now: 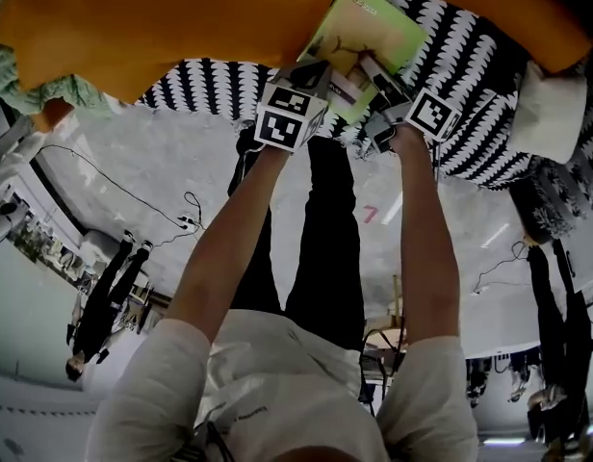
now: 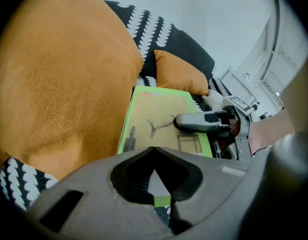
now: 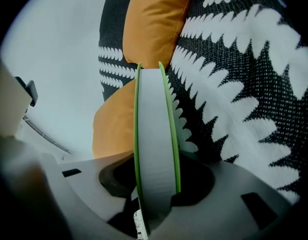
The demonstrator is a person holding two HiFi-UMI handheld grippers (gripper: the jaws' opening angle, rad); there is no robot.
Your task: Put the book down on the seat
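1. Book [image 3: 154,149] and grips: the right gripper [image 3: 156,184] has its jaws closed on the page edge, and the book runs edge-on between the pads. The left gripper [image 2: 155,176] has its jaws almost together, pinching a thin grey-and-green sliver of the book's near edge.
2. Position: we find the book held over the seat [image 3: 254,94], just beside the large orange cushion [image 2: 59,74]. A smaller orange cushion [image 2: 179,74] lies beyond its far edge. We cannot tell whether the underside touches the patterned cover.
3. First risk, in our judgement: if one gripper lets go before the other, the book would pivot on the remaining grip and land corner-first, or fall open.
4. Second risk: the large cushion bulges close against the book's side. If the book were set on that slope it would likely tilt and slide. If it were let go too near the seat's front edge, where both grippers work, it could slip off to the floor.
5. Appearance: we note a slim book with green covers. The front carries a pale yellow panel with small dark drawings and a small label at the far corner. The grey page block sits between green rims. It looks stiff, flat and undamaged.
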